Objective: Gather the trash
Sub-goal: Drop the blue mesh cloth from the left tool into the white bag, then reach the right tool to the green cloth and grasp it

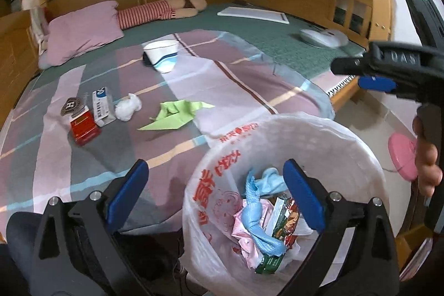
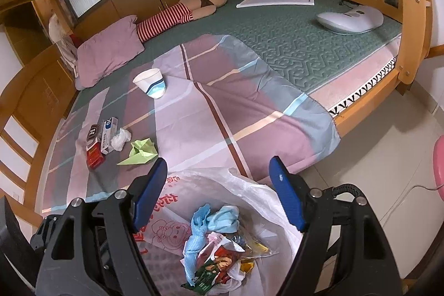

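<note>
Both my left gripper [image 1: 215, 192] and right gripper [image 2: 219, 189] hang with fingers spread and empty over the trash bag [image 2: 258, 193]; the tissue [image 2: 120, 139], green paper [image 2: 141, 153] and boxes [image 2: 95, 154] lie well apart on the bed [image 2: 249, 107]; reaching across, I might snag the bag's loose rim and tip it.

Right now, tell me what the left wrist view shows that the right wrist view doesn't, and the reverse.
Only the left wrist view shows the right tongs from the side, with the right hand gripping the handle.

Only the right wrist view shows the whole white appliance on the green mattress, and the bed's wooden corner post.

Both show the bag-lined trash bin already holding wrappers, plus the paper cup, crumpled tissue, green folded paper and red box lying on the bedspread.
</note>
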The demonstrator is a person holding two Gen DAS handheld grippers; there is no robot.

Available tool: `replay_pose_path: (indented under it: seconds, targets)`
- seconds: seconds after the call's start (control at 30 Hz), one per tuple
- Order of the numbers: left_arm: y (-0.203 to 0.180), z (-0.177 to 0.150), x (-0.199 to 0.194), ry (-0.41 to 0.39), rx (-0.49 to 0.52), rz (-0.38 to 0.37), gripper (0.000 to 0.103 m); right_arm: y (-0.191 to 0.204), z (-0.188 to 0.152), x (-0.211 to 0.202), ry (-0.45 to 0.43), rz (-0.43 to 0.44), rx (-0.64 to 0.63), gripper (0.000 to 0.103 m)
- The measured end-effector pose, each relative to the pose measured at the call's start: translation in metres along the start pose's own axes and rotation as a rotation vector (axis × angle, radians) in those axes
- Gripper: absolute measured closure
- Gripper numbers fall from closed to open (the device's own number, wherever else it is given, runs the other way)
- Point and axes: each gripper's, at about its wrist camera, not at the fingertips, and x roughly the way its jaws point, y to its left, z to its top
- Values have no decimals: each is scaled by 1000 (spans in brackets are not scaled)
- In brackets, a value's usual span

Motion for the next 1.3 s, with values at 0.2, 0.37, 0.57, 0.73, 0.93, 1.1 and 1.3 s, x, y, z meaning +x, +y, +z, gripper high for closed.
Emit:
replay_pose_path:
  seconds: [0.2,0.37,0.57,0.73,0.93,1.1,1.3]
  targets:
    - [16,2,-6,-37,-68,65,6,6,-5,8,23,-2,-22,24]
    - [50,3,-9,-48,-211,125,6,13,-7,15,37,4,-45,24]
    - [91,-5,-7,-23,-359,171,5,27,-6,27,65,30,-57,24]
    - [122,-1,-24,-100,-339,311,5,60,10,60,91,65,-132,22]
    - [187,-4,-51,-163,-506,398,4,119,26,138,200,114,-243,22]
    - [227,-15,-50,-137,-635,388,4,155,19,200,315,61,-298,22]
    - [252,5,-19,-100,-620,377,4,176,5,240,415,-12,-363,43]
